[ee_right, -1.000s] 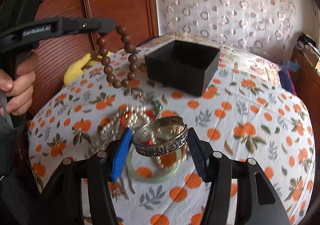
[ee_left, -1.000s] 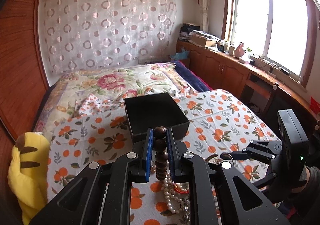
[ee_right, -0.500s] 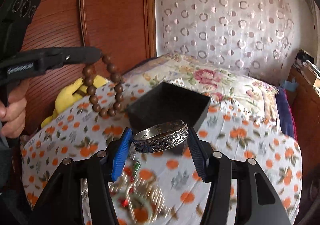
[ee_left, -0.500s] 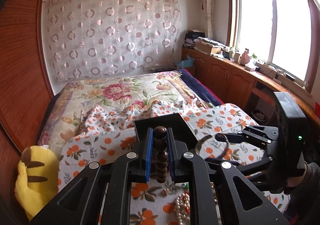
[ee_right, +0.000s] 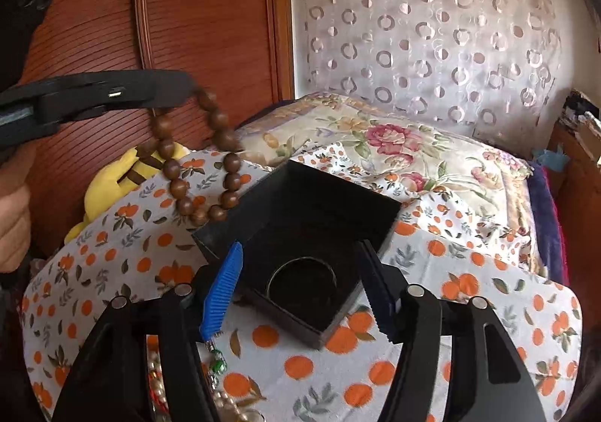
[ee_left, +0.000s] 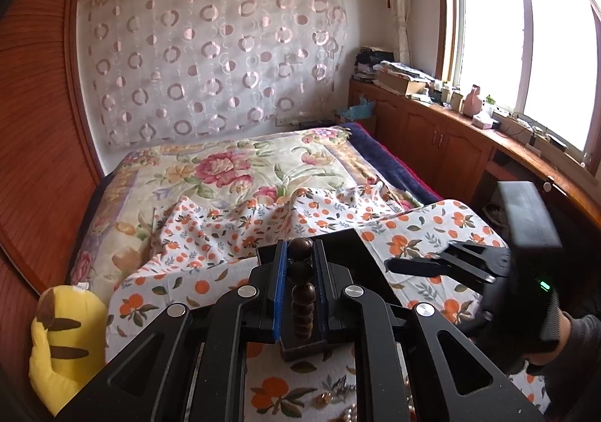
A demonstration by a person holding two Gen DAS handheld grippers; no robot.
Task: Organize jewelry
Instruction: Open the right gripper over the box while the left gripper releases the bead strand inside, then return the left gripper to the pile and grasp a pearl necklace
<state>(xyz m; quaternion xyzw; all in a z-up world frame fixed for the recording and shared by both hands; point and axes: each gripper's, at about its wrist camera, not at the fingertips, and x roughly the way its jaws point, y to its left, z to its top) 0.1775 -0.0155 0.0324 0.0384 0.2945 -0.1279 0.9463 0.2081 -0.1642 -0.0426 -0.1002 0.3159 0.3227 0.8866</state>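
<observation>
My left gripper (ee_left: 300,268) is shut on a brown wooden bead bracelet (ee_left: 302,294), which hangs from it beside the black box's left corner in the right wrist view (ee_right: 195,174). The open black box (ee_right: 375,211) sits on the orange-print cloth (ee_right: 469,294); it also shows in the left wrist view (ee_left: 360,253). A silver bangle (ee_right: 302,277) lies on the box floor. My right gripper (ee_right: 300,294) is open and empty, jaws spread over the box's near corner. It also shows at right in the left wrist view (ee_left: 413,264).
A pile of pearl strands and other jewelry (ee_right: 210,384) lies on the cloth below my right gripper, also in the left wrist view (ee_left: 338,399). A yellow plush toy (ee_left: 64,339) sits at the bed's left edge by the wooden wall (ee_right: 188,27).
My right gripper carried the silver bangle over the box and opened; the bangle now lies inside. My left gripper, still holding the beads, has moved up beside the box.
</observation>
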